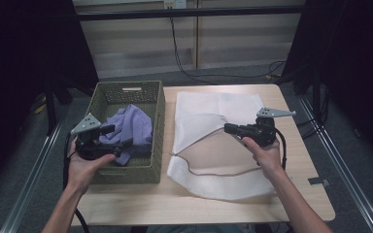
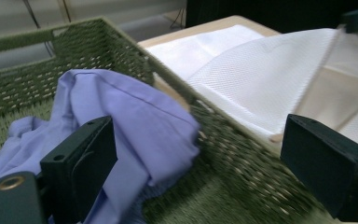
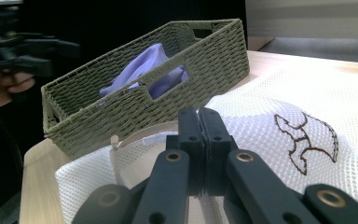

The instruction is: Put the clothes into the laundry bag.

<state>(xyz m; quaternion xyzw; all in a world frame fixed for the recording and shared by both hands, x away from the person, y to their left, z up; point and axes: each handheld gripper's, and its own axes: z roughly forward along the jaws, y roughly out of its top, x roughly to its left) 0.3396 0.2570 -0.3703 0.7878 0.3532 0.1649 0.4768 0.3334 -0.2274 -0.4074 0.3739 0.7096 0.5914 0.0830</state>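
Now the left gripper hangs over the near end of the green basket, jaws spread wide, nothing between them, above the purple shirt lying inside. On the right, the right gripper pinches the open edge of the white mesh bag, jaws pressed tight together, lifting it off the table.
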